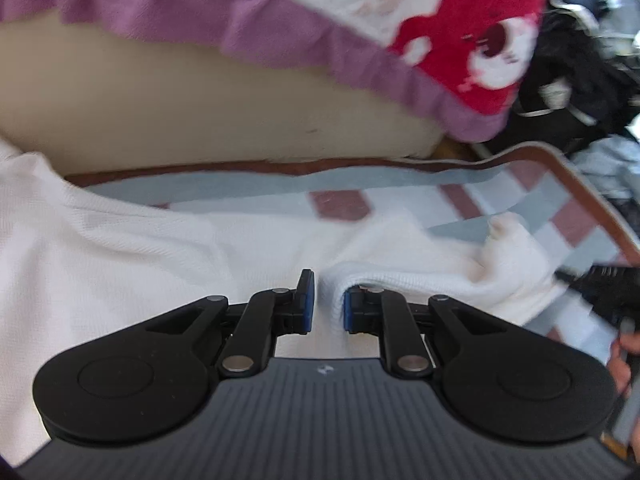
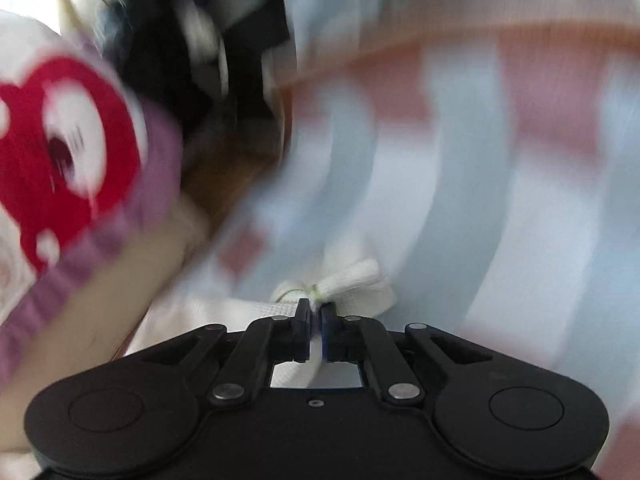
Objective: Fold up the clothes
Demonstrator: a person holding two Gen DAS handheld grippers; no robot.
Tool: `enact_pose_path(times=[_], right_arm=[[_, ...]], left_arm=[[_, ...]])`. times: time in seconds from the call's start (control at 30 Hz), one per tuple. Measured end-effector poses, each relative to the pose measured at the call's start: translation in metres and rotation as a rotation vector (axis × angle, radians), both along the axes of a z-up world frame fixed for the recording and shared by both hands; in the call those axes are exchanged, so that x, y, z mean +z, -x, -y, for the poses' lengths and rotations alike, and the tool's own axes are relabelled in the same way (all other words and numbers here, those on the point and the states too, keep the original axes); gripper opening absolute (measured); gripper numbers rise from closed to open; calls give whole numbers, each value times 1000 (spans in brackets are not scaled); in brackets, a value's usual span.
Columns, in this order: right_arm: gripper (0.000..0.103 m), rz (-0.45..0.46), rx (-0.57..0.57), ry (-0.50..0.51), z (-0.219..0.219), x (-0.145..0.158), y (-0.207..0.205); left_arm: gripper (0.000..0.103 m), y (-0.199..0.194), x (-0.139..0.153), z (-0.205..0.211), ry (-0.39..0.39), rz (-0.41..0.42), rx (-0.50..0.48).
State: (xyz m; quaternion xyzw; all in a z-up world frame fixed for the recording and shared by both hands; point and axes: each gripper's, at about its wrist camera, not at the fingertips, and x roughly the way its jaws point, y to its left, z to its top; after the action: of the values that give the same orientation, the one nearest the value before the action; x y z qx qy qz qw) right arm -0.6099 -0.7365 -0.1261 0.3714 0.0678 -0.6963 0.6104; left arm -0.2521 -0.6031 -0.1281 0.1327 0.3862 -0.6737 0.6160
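White garment (image 1: 132, 248): spread over the checked sheet (image 1: 576, 216), filling the lower left and centre of my left wrist view, with a thick folded edge running toward the right of the frame.
Left gripper (image 1: 329, 304): my jaws are drawn in to a narrow gap and the cloth's folded edge sits between the blue pads (image 1: 347, 312); I judge it a pinch on that fold.
Right gripper (image 2: 316, 316): my jaws are pressed nearly together on a thin bunched corner of the white garment, low in the centre of the right wrist view; a tuft of fabric sticks out just past the tips.
Right gripper seen from the left: a dark shape at the right edge of that frame, near the end of the folded edge, with part of my hand (image 1: 624, 360) below it.
Surroundings: a purple-trimmed pillow (image 1: 248, 28) with a red print fills the upper part of the left view, and dark clutter (image 1: 568, 92) sits in the upper right.
Step in hand, as I judge it: both ends of one edge are gripped, ready to carry it over for a fold.
How to do it well: keep both pinches firm, lift both ends level and together, keep the edge taut between them, and stay clear of the pillow.
Risk: the right pinch holds little cloth and may slip if I pull hard.
Blur: the right view is smeared, so finer detail there I cannot tell.
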Motion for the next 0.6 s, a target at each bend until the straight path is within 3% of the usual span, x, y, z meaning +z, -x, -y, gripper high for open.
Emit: enact_pose_path(times=[0.1, 0.17, 0.2, 0.27, 0.3, 0.37, 0.47, 0.53, 0.6], right_arm=[[4, -88, 0, -42, 8, -12, -2], [4, -120, -4, -114, 16, -29, -1], [14, -105, -19, -143, 16, -36, 3], [19, -41, -55, -170, 12, -40, 15], [25, -3, -70, -191, 11, -37, 20], [39, -12, -125, -214, 6, -22, 22], [39, -66, -156, -189, -11, 8, 19], [42, -38, -130, -153, -18, 31, 12], [61, 14, -82, -155, -19, 49, -4]], left_arm=[[16, 14, 2, 0, 16, 4, -57], [23, 25, -4, 7, -20, 31, -87], [25, 31, -9, 11, -47, 47, -106], [34, 41, -19, 16, -89, 81, -141], [36, 45, -23, 16, -100, 98, -155], [44, 53, -31, 16, -124, 133, -183], [44, 58, -38, 7, -122, 160, -193], [44, 58, -41, 3, -108, 173, -191], [44, 57, -43, 0, -86, 177, -176]])
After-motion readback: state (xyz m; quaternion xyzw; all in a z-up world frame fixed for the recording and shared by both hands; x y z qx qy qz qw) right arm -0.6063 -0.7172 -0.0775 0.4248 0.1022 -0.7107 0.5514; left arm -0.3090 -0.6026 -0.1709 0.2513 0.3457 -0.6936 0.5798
